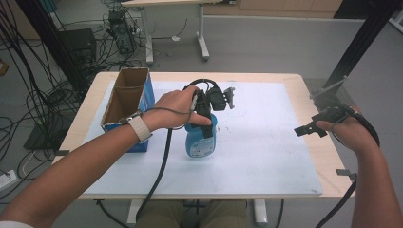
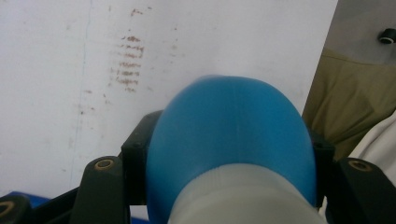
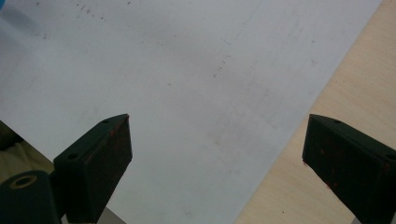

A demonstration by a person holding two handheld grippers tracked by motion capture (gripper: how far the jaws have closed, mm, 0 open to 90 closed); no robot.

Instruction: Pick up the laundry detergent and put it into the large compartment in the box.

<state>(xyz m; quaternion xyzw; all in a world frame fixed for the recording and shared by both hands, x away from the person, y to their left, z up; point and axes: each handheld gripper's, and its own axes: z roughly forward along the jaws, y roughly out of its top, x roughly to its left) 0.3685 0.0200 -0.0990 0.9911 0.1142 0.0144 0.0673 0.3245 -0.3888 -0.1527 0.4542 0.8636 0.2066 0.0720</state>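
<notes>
Blue bottle: one, standing near the middle of the white mat, a little toward the desk's near edge.
Left gripper: comes down on the bottle from above, jaws clamped either side of its upper body; in the left gripper view the blue shoulder sits squeezed between them.
Right gripper: one, hanging over the desk's right edge, jaws wide apart, holding nothing, well apart from the bottle.
Cardboard box: one, open-topped, at the mat's left edge, near the far left corner.
</notes>
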